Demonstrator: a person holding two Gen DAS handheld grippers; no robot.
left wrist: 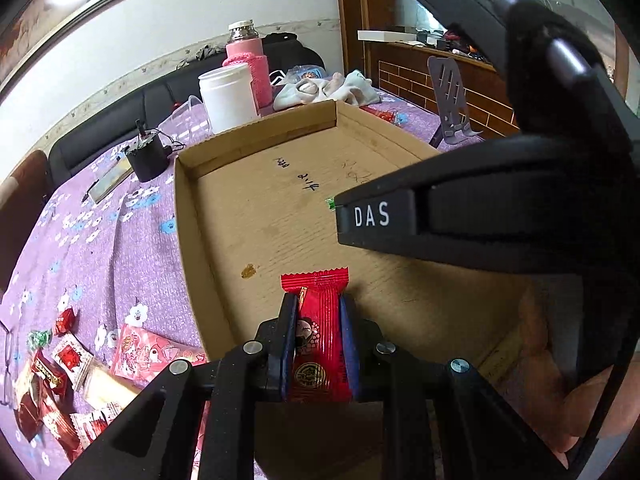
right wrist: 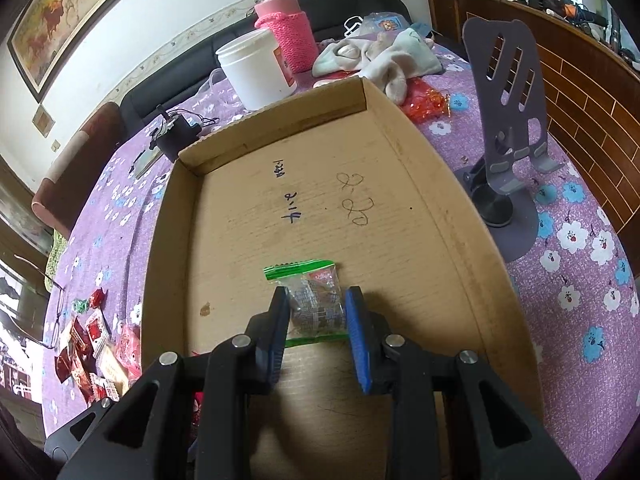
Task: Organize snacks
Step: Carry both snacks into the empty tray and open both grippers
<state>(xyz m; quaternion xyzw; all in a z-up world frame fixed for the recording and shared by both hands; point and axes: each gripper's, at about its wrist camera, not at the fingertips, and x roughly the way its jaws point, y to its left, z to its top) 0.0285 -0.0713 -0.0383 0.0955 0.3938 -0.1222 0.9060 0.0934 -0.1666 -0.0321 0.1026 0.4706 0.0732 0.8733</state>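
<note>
Cardboard tray on a purple flowered tablecloth, both grippers poised over its floor. Left gripper pinches a red snack packet between its pads; right gripper clamps a clear, green-edged snack packet, above the tray's near half. More wrapped snacks lie piled on the cloth beside the tray's left wall.

This is a home living room. A framed painting hangs on the white wall above a black leather sofa, and the surface wears a purple flowered cloth. On it sit a pink knit-sleeved flask, crumpled socks and a phone stand.
</note>
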